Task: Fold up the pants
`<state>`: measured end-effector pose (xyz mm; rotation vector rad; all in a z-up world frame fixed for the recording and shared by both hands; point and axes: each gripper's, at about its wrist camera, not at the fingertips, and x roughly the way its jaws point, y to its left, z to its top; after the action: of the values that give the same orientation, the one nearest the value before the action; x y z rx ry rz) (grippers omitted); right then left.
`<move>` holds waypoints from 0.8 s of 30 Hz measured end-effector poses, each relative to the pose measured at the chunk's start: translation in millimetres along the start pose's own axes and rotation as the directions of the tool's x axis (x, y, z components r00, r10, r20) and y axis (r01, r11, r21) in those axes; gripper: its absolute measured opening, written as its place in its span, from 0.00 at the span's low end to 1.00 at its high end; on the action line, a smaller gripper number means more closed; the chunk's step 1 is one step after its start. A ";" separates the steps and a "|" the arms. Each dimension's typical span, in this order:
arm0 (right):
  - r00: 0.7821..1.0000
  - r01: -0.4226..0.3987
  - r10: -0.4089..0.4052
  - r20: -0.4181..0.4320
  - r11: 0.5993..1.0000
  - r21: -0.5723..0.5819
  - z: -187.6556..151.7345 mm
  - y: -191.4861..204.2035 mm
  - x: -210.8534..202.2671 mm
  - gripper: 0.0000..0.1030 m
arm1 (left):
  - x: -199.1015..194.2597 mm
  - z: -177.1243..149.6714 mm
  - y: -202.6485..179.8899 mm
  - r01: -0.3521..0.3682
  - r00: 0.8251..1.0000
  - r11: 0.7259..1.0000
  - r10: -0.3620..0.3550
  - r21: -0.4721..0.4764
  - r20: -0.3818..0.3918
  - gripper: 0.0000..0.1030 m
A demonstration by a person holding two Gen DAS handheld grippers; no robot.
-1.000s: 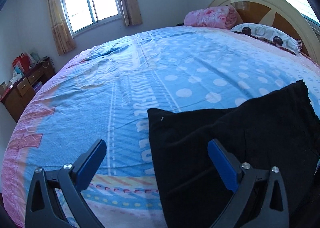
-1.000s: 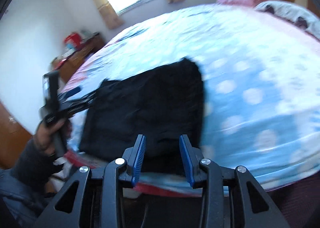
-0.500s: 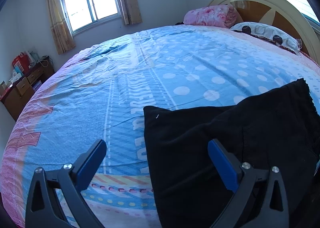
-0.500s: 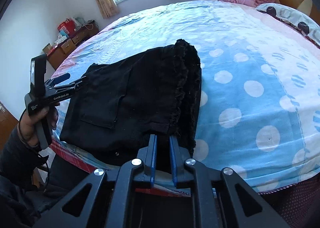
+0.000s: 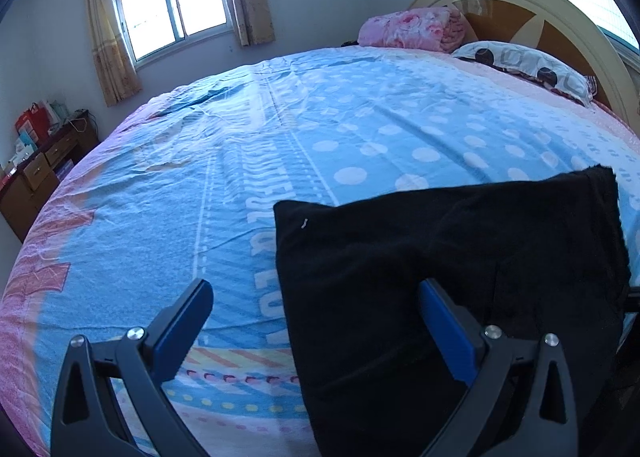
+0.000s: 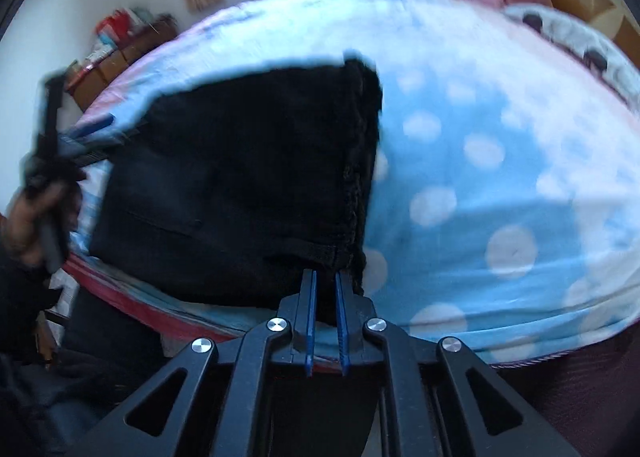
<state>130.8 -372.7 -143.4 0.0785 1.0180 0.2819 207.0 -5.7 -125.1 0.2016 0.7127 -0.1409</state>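
I'm at the grab step: pants [image 6: 240,185] lie folded at the bed [image 6: 500,161] near edge, right gripper [image 6: 325,289] just closed, pinching their near corner. Left gripper [image 5: 316,331] is spread, empty, over the other side. Next, probably lift and fold across.

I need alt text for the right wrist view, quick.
The right tongs, nearly shut, pinch the near edge of the folded black pants on a blue polka-dot bedsheet. At far left, a hand holds the open left tongs beside the pants.
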 end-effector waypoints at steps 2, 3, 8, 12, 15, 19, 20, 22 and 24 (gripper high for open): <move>0.999 -0.051 0.051 0.016 0.997 0.051 5.0 -6.8 -6.9 0.09 | -1.4 0.1 1.9 0.014 1.000 1.000 -0.014 -0.007 -0.007 1.00; 0.997 -0.079 0.078 0.019 0.994 0.072 6.3 -10.2 -10.2 0.11 | -2.5 -0.1 3.5 0.024 1.000 1.000 -0.024 -0.014 -0.010 1.00; 0.994 -0.083 0.075 0.081 0.991 0.104 9.4 -21.5 -39.1 0.44 | -16.4 -10.4 9.1 0.074 0.997 0.996 -0.074 -0.044 -0.017 1.00; 0.993 -0.080 0.066 0.103 0.987 0.138 15.8 -30.2 -45.0 0.44 | -33.2 -22.7 14.4 0.104 0.994 0.991 -0.105 -0.080 -0.008 1.00; 0.993 -0.085 0.070 0.096 0.983 0.162 20.5 -34.6 -38.6 0.44 | -42.4 -30.3 19.2 0.141 0.990 0.983 -0.142 -0.117 0.001 1.00; 0.990 -0.116 0.100 0.101 0.978 0.171 29.1 -32.3 -27.8 0.44 | -38.3 -36.1 17.7 0.184 0.982 0.974 -0.187 -0.131 -0.011 1.00; 0.989 -0.125 0.109 0.103 0.977 0.171 31.8 -30.9 -24.5 0.44 | -35.0 -37.0 16.4 0.187 0.981 0.973 -0.191 -0.133 -0.020 1.00; 0.987 -0.136 0.120 0.103 0.977 0.166 38.3 -30.2 -17.5 0.44 | -30.1 -38.5 15.5 0.196 0.979 0.970 -0.201 -0.143 -0.027 1.00; 0.988 -0.137 0.123 0.095 0.977 0.165 44.2 -29.5 -8.0 0.44 | -25.9 -38.3 15.3 0.204 0.977 0.967 -0.211 -0.151 -0.028 1.00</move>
<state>170.1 -400.3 -119.3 0.3115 0.9531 0.3076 166.3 19.5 -134.2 -0.0121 0.7838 -0.2833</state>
